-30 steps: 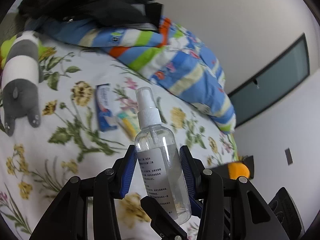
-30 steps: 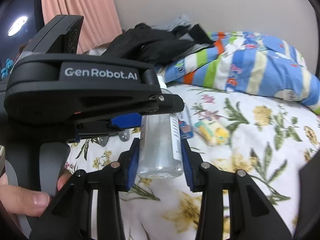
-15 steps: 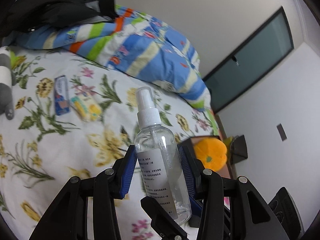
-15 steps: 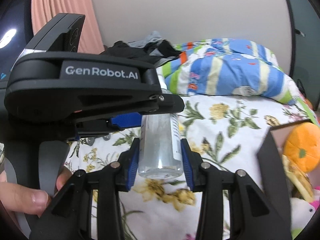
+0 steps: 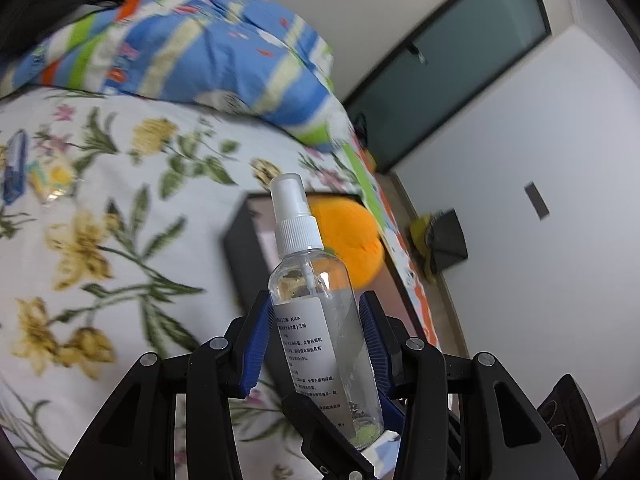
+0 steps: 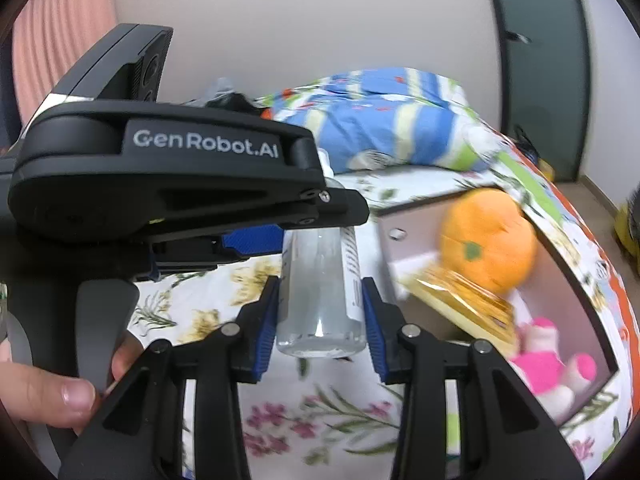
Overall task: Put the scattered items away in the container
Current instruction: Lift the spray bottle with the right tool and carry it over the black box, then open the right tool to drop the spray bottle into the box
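The left gripper (image 5: 316,332) has its blue-padded jaws closed on the body of a clear spray bottle (image 5: 320,312), which stands roughly upright between the fingers with its white pump cap at the top; the printed label text is too small to read. In the right wrist view the same spray bottle (image 6: 320,292) sits between the fingers of the right gripper (image 6: 320,312), whose blue pads lie at the bottle's sides near its base; actual pad contact cannot be confirmed from this angle, so whether this gripper is gripping cannot be told. The black body of the left gripper crosses the upper left of that view and hides the bottle's cap and shoulder. The bottle is held in the air above the floral bedsheet (image 5: 100,240), just beside the near wall of the black container (image 5: 240,248). The container (image 6: 576,292) holds an orange plush (image 6: 488,240), a yellow wrapped packet (image 6: 460,300) and a pink plush toy (image 6: 548,364), all blurred; the container's lower right corner is cut off by the lens edge. A blue packet (image 5: 14,164) and a small yellow item (image 5: 52,180) lie on the sheet at the far left, partly cropped and indistinct. A striped blue quilt (image 5: 192,52) lies bunched at the far side of the bed.
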{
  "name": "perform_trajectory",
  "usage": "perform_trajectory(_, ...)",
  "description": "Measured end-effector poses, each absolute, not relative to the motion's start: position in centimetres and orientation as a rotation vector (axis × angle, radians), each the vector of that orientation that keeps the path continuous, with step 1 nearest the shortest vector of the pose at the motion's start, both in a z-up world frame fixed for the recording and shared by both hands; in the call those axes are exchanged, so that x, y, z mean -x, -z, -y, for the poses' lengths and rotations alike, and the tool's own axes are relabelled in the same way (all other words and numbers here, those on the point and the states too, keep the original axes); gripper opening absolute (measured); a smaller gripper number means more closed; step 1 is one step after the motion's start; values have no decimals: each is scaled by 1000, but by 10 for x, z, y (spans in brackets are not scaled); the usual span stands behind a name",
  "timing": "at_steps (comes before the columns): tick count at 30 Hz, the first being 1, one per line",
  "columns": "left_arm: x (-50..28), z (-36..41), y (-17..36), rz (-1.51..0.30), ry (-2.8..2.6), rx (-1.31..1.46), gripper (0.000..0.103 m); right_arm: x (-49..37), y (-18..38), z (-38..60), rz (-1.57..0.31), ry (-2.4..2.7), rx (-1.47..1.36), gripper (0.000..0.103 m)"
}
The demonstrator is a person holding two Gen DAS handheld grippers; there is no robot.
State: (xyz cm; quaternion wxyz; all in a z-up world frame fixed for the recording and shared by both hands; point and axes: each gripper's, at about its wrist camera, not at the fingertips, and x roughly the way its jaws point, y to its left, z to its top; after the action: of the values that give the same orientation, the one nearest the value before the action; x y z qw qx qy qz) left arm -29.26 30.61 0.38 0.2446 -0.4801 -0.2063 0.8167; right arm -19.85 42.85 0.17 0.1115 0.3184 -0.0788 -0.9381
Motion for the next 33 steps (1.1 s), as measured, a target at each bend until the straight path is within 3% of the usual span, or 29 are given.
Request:
perform_trajectory(10,284,-393,16,494,-2131,1354,45,181,18,-502,292,2829,-987,40)
perform_trajectory(19,281,-413,23,489,-2111,1381,45,174,25,-522,362,2848,-951,42)
perform_trajectory(21,283,-412,26,514,-2095,1401,45,172,25,-524,362,2870,-934,47)
perform_trajectory(23,285,-409,27,533,-2089,1423,45,169,24,-527,370,2906,-926,61)
perform_trajectory(26,285,-404,26,554,-2107,1443,49,165,24,-535,445,2913,-895,71)
perform_trajectory(27,284,-403,25,558,-2108,1441,53,164,23,-536,465,2911,-891,72)
perform_trajectory(31,281,-399,21,547,-2111,1435,54,163,17,-528,441,2910,-886,72)
perform_trajectory(33,279,-394,19,543,-2109,1443,54,162,16,-524,457,2893,-900,79)
